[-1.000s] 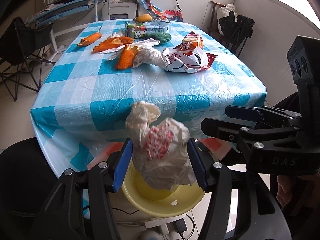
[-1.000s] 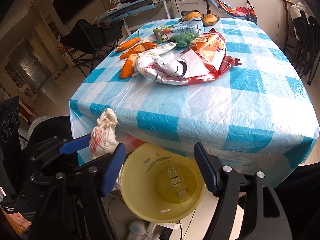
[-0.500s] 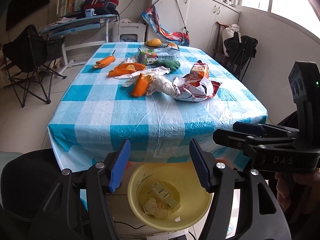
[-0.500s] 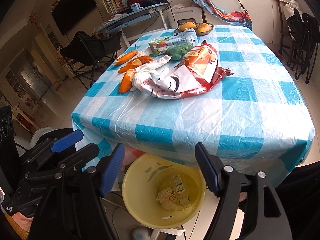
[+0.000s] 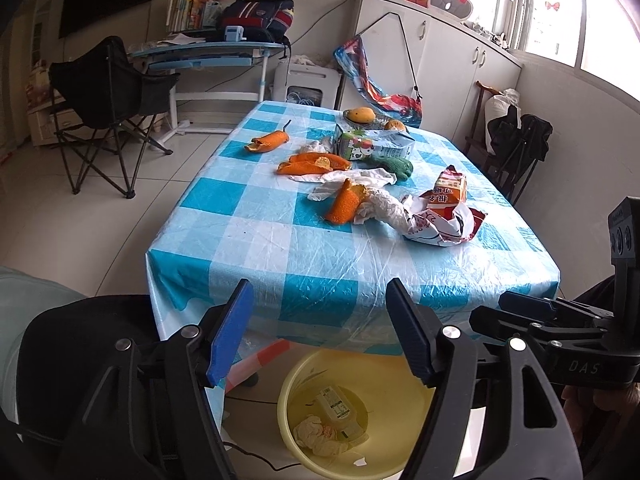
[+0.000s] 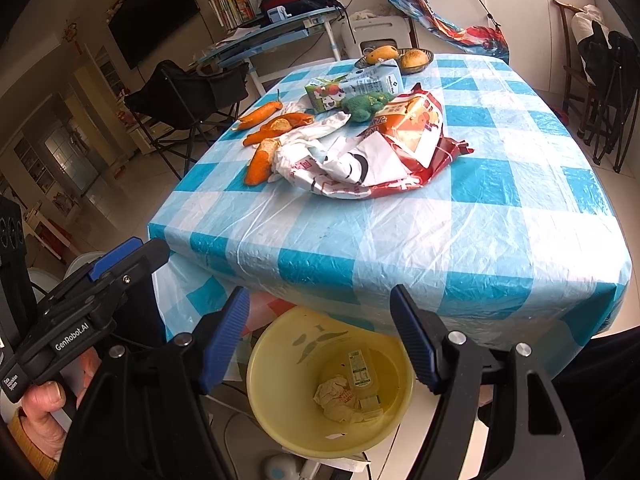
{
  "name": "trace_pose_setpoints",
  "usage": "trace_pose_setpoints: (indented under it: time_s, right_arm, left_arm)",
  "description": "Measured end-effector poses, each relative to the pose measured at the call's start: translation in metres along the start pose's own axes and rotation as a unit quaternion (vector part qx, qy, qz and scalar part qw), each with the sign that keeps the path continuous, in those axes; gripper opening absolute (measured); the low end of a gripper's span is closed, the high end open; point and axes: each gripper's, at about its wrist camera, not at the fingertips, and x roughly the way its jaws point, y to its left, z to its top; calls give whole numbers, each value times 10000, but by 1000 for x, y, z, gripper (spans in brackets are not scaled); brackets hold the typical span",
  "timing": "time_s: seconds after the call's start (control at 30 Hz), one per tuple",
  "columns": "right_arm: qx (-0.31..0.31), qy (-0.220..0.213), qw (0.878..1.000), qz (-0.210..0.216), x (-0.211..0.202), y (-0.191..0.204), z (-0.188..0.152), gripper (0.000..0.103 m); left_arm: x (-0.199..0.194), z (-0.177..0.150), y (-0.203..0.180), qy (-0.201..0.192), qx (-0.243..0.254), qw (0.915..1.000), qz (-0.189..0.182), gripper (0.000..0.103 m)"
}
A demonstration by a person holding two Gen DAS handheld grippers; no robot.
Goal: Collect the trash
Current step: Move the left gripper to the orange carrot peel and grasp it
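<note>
The left gripper (image 5: 320, 334) sits at the bottom of the left wrist view with its 2 blue-padded jaws spread wide and nothing between them; they have just been opening. Below the gap, in the lower middle of the frame, stands a yellow bin (image 5: 408, 364) on the floor at the near edge of the table (image 5: 320, 280). Inside the bin lie a crumpled white bag (image 5: 316, 434) and a small carton (image 5: 338, 406), touching each other.

The right gripper (image 6: 320, 336) shows at the bottom of the right wrist view, jaws likewise wide apart and holding nothing, with the same bin directly beneath the gap. In that view the left gripper's body appears at the lower left, with a hand (image 6: 40, 420) around its handle.

On the blue-and-white checked tablecloth, in the upper middle of both views, the remaining trash lies clustered: orange peels (image 5: 342, 204), crumpled white plastic (image 5: 380, 208), a red-and-white snack bag (image 5: 444, 224), an orange carton (image 5: 450, 190), a milk carton (image 5: 372, 144) and a green lump (image 5: 394, 166). A dish of fruit (image 5: 362, 115) sits at the far edge of the table.
</note>
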Motion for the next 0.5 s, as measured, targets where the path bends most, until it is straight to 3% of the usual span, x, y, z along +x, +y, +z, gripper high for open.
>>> trace_pose_setpoints:
  time_s: [0.5]
  right_arm:
    - [-67, -24, 10000, 43, 2, 5, 0, 70]
  left_arm:
    - [0, 1, 8, -81, -200, 9997, 123, 69]
